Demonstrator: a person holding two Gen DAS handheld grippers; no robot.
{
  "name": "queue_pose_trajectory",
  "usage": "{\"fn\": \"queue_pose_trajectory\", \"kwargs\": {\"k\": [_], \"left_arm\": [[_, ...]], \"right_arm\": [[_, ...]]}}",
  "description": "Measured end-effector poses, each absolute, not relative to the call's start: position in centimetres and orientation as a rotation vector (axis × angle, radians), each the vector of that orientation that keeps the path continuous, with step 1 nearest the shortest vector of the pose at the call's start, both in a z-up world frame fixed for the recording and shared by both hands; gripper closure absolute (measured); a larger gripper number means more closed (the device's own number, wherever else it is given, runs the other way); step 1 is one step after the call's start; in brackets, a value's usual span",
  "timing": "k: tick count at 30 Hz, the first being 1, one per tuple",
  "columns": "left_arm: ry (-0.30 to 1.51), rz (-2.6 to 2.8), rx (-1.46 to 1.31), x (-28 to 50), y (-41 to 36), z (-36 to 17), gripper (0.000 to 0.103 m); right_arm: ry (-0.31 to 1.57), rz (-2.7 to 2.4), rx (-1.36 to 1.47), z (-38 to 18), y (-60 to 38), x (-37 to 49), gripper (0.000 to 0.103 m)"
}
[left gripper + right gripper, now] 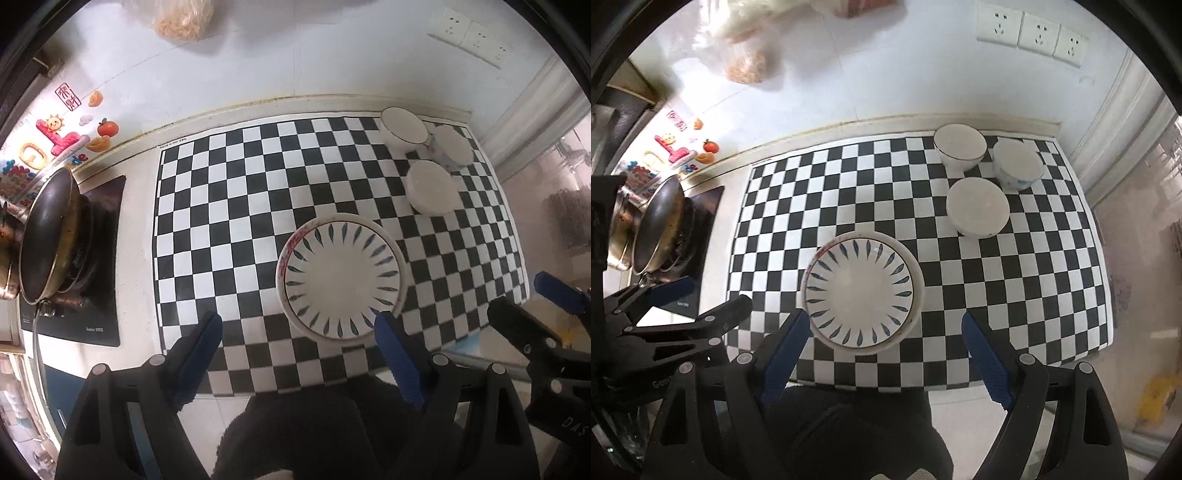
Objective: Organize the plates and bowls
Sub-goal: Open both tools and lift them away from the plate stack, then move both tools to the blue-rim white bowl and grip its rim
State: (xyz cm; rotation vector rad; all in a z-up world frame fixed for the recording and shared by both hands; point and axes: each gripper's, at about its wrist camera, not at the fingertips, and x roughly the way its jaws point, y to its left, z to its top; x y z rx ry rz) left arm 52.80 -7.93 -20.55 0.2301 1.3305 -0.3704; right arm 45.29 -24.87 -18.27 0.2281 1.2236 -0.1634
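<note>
Here both grippers hang wide and empty above the front edge of the checkered mat [849, 177].

The plates are stacked near the front edge: a leaf-pattern plate [858, 291] lies on a larger plate [918, 295], whose rim shows around it. Three bowls [978, 210] stand apart near the back right corner. The left gripper [297, 328] and the right gripper [882, 325] hold nothing. Probably the bowls come next; the right gripper should take one rim between its fingers, one inside and one outside, lift it straight, and lower it centred into another bowl, so that it does not knock the neighbours.
</note>
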Motion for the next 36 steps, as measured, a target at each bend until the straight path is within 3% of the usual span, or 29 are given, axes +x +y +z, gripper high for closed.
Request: {"fn": "queue_pose_trajectory", "kwargs": {"k": [9, 20, 27, 36], "left_arm": [[1.291, -0.364, 0.248, 51.8, -7.4, -18.0, 0.019], [1.274, -0.397, 0.220, 52.6, -7.3, -18.5, 0.019], [1.148, -0.423, 0.183, 55.8, -8.0, -18.0, 0.019], [1.133, -0.511, 0.171, 61.3, -13.8, -20.2, 0.019]], "right_arm": [[1.237, -0.164, 0.225, -17.1, -24.5, 43.9, 0.016], [1.231, -0.188, 0.287, -18.5, -25.3, 44.8, 0.016], [1.175, -0.305, 0.360, -19.9, -28.1, 46.4, 0.016], [1.124, -0.420, 0.458, -22.8, -36.3, 49.1, 0.016]]}}
